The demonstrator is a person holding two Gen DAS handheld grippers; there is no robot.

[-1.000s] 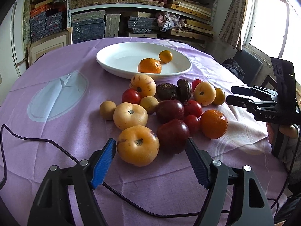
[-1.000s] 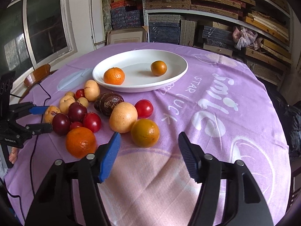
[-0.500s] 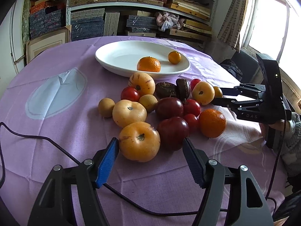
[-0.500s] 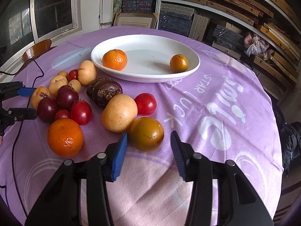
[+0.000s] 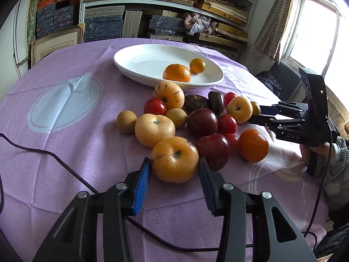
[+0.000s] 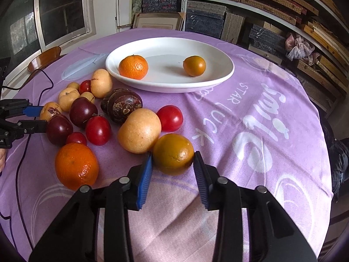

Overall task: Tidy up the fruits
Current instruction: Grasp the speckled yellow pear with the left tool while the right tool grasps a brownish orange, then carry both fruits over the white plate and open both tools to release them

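Left gripper (image 5: pixel 174 170): its jaws are set on either side of a large yellow-orange fruit (image 5: pixel 174 159), blue pads at the fruit's flanks; whether the pads press it cannot be told.
Right gripper (image 6: pixel 172 164): its jaws flank a greenish-orange citrus (image 6: pixel 173 154), pads at its sides; firm contact cannot be told.
Yellow-orange fruit: it is seen resting on the cloth at 6 o'clock of the fruit pile, touching a dark red plum (image 5: pixel 212 150) at its 3 o'clock.
Greenish-orange citrus: it lies on the cloth at the pile's right edge in the right wrist view, touching a round yellow fruit (image 6: pixel 139 131) at its 10 o'clock.
Plate (image 6: pixel 218 78): one white oval plate is seen at 12 o'clock of the pile; two fruits are held in it, one orange mandarin (image 6: pixel 133 67) and one small greenish-orange citrus (image 6: pixel 194 66), apart from each other.
Loose mandarins: one (image 6: pixel 76 166), at 8 o'clock of the right gripper.
Red tomato-like fruits: four are counted in the right wrist view, the nearest (image 6: pixel 170 118) at 12 o'clock of the gripped citrus.
Dark plums: two are counted.
Dark brown ridged fruits (image 6: pixel 122 106): two are seen, pressed together just below the plate.
Tablecloth (image 6: pixel 272 113): one purple cloth with white lettering covers the round table.
Cable (image 5: pixel 54 156): one dark lead is laid across the cloth at 9 o'clock of the left gripper.
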